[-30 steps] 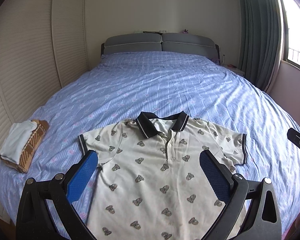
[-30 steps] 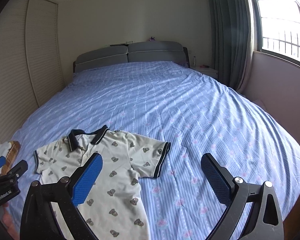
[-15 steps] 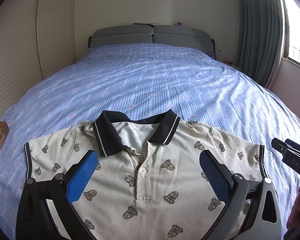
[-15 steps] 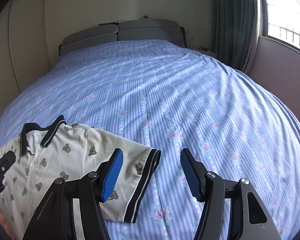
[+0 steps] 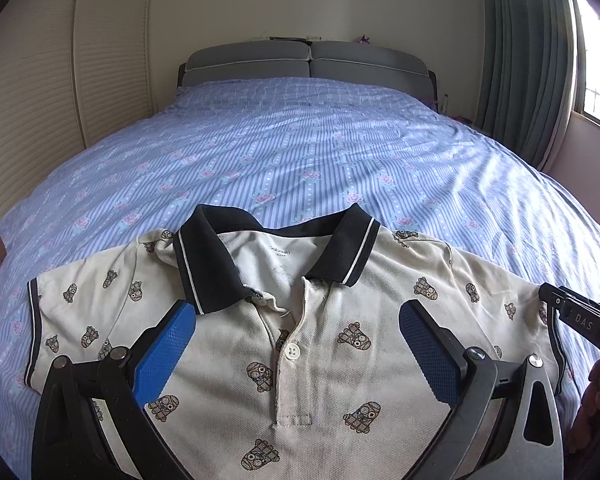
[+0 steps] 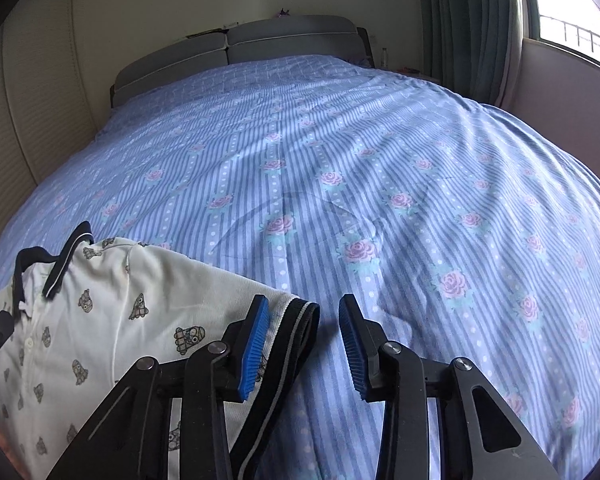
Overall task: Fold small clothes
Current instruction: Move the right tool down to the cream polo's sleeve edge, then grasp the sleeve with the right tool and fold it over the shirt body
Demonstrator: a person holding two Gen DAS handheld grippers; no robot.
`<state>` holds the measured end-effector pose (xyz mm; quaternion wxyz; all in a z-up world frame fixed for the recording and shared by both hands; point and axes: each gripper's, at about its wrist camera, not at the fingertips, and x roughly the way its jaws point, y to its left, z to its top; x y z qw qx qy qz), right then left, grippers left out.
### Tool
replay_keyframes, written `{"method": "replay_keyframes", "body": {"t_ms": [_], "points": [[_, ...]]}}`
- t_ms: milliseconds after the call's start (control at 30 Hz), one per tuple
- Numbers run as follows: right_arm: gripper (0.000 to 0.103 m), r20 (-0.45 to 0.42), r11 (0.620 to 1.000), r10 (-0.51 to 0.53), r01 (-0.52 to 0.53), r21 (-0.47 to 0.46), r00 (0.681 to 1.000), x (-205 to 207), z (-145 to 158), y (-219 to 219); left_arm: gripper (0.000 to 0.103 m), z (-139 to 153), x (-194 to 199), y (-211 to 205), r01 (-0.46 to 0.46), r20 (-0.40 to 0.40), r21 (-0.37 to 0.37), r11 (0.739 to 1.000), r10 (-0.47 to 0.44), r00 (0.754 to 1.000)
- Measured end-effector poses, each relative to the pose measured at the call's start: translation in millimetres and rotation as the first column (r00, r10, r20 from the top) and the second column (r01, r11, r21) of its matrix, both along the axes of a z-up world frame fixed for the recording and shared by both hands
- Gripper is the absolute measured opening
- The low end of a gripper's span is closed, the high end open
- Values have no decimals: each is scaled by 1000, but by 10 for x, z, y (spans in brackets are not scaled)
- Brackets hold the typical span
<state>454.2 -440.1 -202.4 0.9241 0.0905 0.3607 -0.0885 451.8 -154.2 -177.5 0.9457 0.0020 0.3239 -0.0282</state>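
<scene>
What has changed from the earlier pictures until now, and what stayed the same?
Both grippers came down and forward toward the polo shirt. The right gripper reached the sleeve's dark cuff; its jaws have just been closing, with the cuff edge between them but not yet pinched. The left gripper stayed wide open above the chest. The shirt lies flat, unmoved, on the bed.

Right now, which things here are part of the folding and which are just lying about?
Part of the job: polo shirt; left gripper, open above its chest; right gripper, jaws just been closing around the sleeve cuff.

Lying about: bedsheet, headboard, curtain.
</scene>
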Motion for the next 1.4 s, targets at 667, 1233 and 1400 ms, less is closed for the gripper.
{"method": "replay_keyframes", "body": {"t_ms": [667, 1233, 1400], "points": [[7, 89, 985, 155, -160, 60, 984, -135, 461, 533, 103, 269, -9, 274, -15, -9, 14, 1000, 15, 1000], [7, 45, 931, 331, -334, 145, 943, 79, 287, 1768, 103, 467, 50, 753, -70, 9, -9, 997, 71, 997], [7, 23, 932, 327, -326, 157, 945, 173, 125, 1810, 103, 435, 56, 709, -51, 0, 1, 999, 51, 999]]}}
